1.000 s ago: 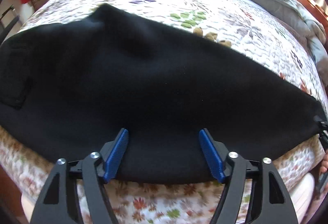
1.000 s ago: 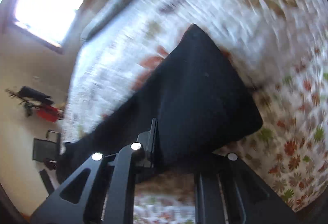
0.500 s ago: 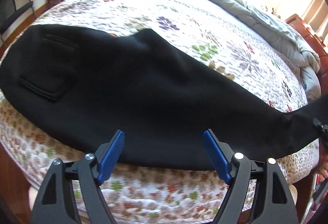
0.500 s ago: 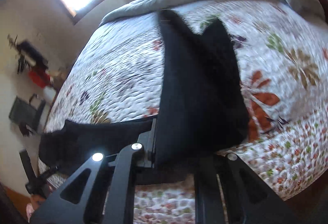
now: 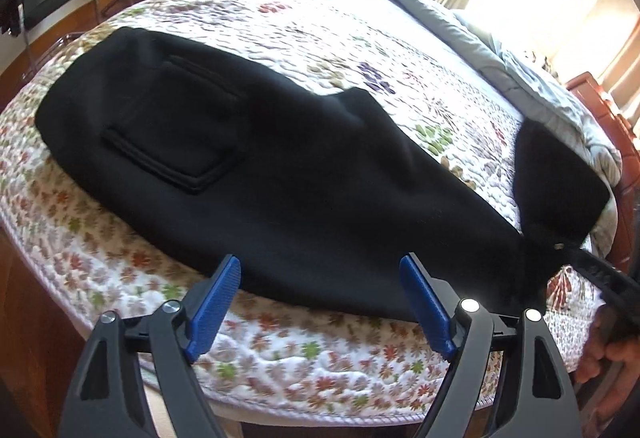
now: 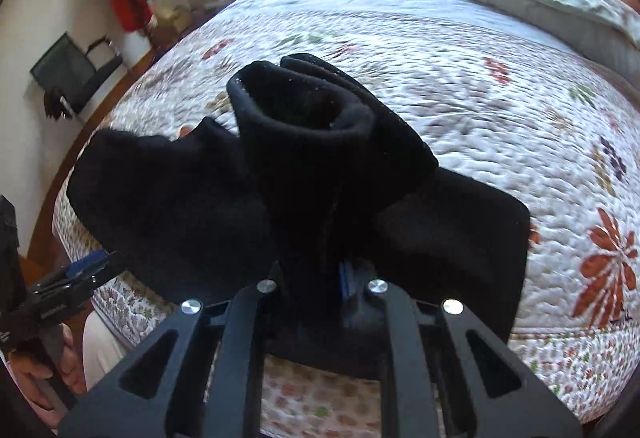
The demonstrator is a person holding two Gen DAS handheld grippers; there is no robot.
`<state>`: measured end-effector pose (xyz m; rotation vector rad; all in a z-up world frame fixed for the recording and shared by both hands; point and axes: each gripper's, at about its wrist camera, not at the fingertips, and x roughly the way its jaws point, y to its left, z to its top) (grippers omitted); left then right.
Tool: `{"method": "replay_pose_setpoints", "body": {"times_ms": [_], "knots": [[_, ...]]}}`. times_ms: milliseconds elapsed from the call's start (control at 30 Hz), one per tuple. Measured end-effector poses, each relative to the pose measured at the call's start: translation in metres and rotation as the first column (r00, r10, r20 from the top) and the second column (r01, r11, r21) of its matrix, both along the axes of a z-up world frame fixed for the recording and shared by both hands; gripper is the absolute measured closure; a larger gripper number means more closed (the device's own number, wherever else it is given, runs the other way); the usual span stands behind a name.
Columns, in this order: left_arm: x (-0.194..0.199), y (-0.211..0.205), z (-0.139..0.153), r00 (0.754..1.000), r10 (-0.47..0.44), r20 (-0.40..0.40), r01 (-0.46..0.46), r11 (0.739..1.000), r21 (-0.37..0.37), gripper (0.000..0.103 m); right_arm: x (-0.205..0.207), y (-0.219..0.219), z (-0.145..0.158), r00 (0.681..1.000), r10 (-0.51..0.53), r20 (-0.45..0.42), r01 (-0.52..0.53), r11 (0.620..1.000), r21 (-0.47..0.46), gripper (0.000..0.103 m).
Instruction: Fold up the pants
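Flowered quilt (image 5: 328, 21) on bed | black pants (image 5: 248, 165) lying along near edge | left gripper (image 5: 320, 302) gaping, empty | right gripper (image 6: 320, 278) clamped on cuff (image 6: 304, 125), apparently both legs | risk: bunched cuff slips, skewing fold.

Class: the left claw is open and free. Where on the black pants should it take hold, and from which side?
Probably the near edge of the pants, from the bed's front: that hem lies flat just ahead of the open left claw, while the right claw pinches the lifted leg end.
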<state>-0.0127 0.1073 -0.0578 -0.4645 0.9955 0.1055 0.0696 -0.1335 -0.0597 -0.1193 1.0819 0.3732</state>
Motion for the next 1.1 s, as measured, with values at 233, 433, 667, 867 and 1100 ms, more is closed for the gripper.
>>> {"method": "replay_pose_setpoints", "body": {"times_ms": [233, 433, 667, 867, 1100], "knots": [[-0.006, 0.011, -0.006, 1.000, 0.021, -0.012, -0.021, 0.999, -0.025, 0.020, -0.004, 0.057, -0.049, 0.984, 0.094, -0.152, -0.092, 0.996, 0.020, 0.055], [0.002, 0.006, -0.018, 0.999, -0.001, -0.044, -0.003, 0.997, -0.079, 0.019, -0.017, 0.025, -0.037, 0.971, 0.104, -0.214, -0.048, 0.967, 0.251, 0.038], [0.036, -0.023, -0.032, 0.994, -0.052, -0.094, 0.037, 0.986, -0.160, 0.018, -0.017, -0.083, -0.004, 0.973, -0.100, -0.209, 0.175, 0.907, 0.384, 0.022], [0.070, -0.046, -0.046, 0.983, -0.073, -0.169, 0.038, 0.979, -0.202, 0.020, -0.029, -0.129, -0.006, 0.972, -0.170, -0.163, 0.212, 0.931, 0.295, 0.023], [0.070, -0.052, -0.054, 0.978, -0.044, -0.205, 0.013, 0.988, -0.151, 0.080, -0.028, -0.136, -0.024, 0.975, -0.123, -0.187, 0.183, 0.917, 0.353, 0.045]]}}
